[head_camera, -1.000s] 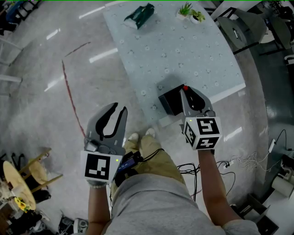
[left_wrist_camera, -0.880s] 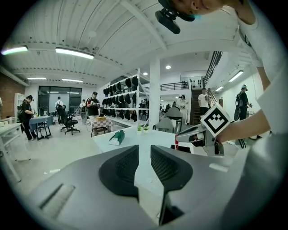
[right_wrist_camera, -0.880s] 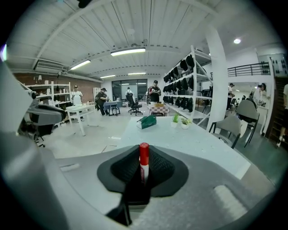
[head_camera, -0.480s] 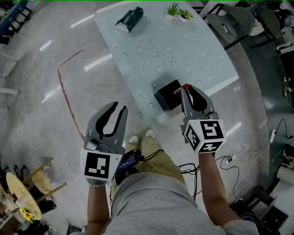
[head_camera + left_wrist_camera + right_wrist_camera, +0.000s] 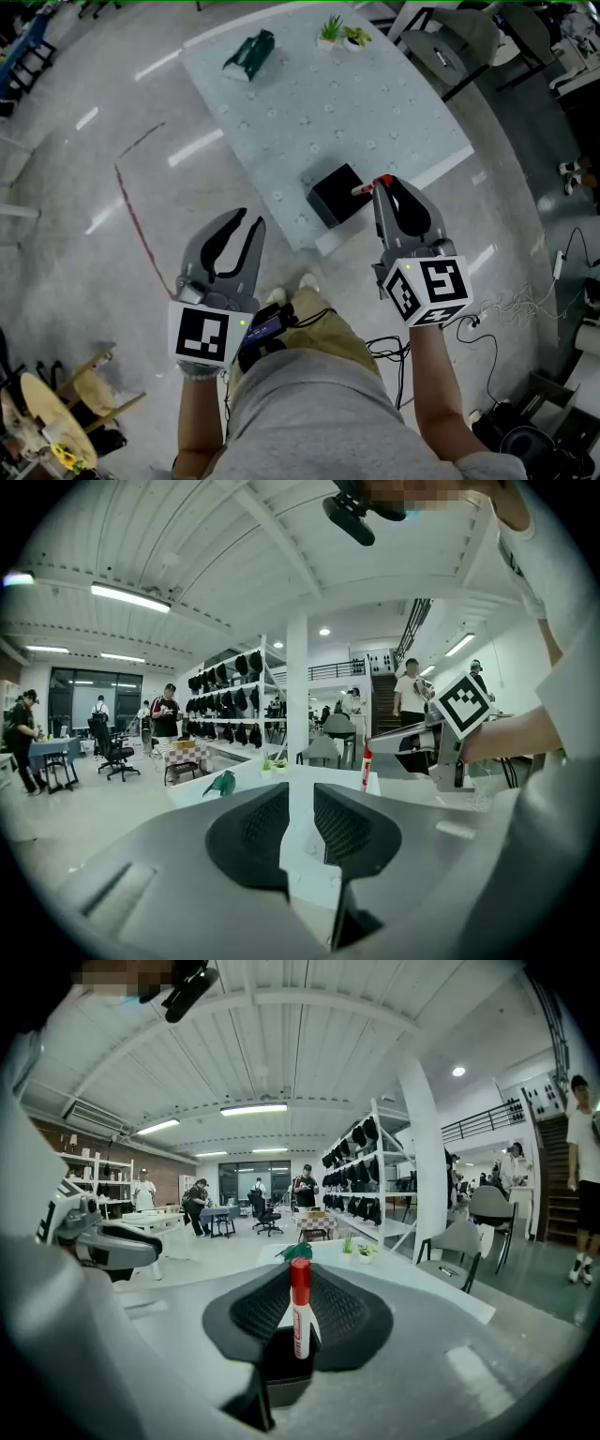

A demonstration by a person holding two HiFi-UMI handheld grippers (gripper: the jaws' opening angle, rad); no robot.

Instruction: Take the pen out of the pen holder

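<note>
A white pen [image 5: 367, 187] with a red cap stands upright between the pads of my right gripper [image 5: 387, 184], which is shut on it. The pen hangs just right of and above the black square pen holder [image 5: 333, 195], near the front edge of the pale table [image 5: 319, 103]. In the right gripper view the pen [image 5: 299, 1312] sits between the jaws with the holder [image 5: 281, 1377] below it. My left gripper [image 5: 247, 220] hovers over the floor left of the table; a narrow gap shows between its empty jaws [image 5: 300, 799]. From the left gripper view the pen [image 5: 366, 769] shows at the right.
A dark green object [image 5: 248, 52] and two small potted plants [image 5: 339, 33] stand at the table's far end. Grey chairs [image 5: 459, 42] are beyond its right side. Cables [image 5: 487, 328] lie on the floor at right. People and shelves fill the background.
My right gripper has risen with the pen, drawing it up and away from the holder. The left gripper rose slightly.
</note>
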